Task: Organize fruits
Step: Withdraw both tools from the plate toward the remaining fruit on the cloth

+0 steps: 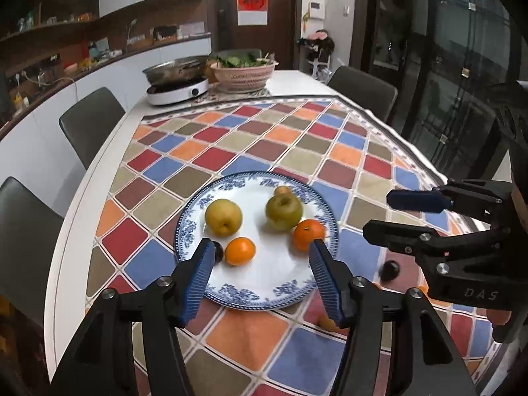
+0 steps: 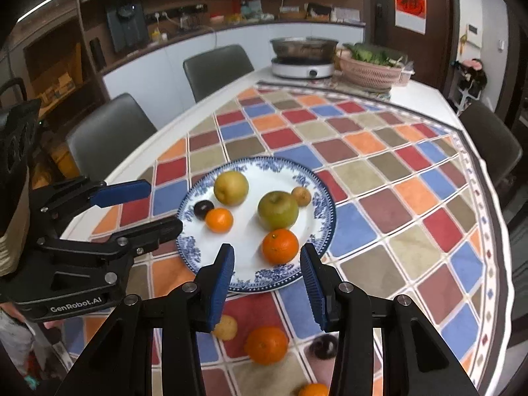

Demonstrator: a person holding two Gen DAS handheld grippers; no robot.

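Note:
A blue-and-white plate (image 1: 231,292) (image 2: 194,250) lies on the checked tablecloth. On it are a yellow pear (image 1: 223,216) (image 2: 231,187), a green apple (image 1: 283,212) (image 2: 278,209), two oranges (image 1: 240,250) (image 1: 308,234) (image 2: 280,246), a small brown fruit (image 1: 283,190) (image 2: 301,196) and a dark plum (image 1: 217,251) (image 2: 203,208). Loose on the cloth in the right wrist view are a small yellow fruit (image 2: 226,327), an orange (image 2: 266,345), a dark plum (image 2: 321,346) and another orange (image 2: 313,389). My left gripper (image 1: 260,260) (image 2: 158,208) and right gripper (image 2: 267,264) (image 1: 386,213) are open and empty over the plate's near side.
At the far end stand an induction cooker with a steel pot (image 1: 178,81) (image 2: 303,56) and a pink basket of greens (image 1: 242,69) (image 2: 373,67). Grey chairs (image 1: 89,122) (image 2: 217,66) line the left side; one (image 1: 363,89) is at the right.

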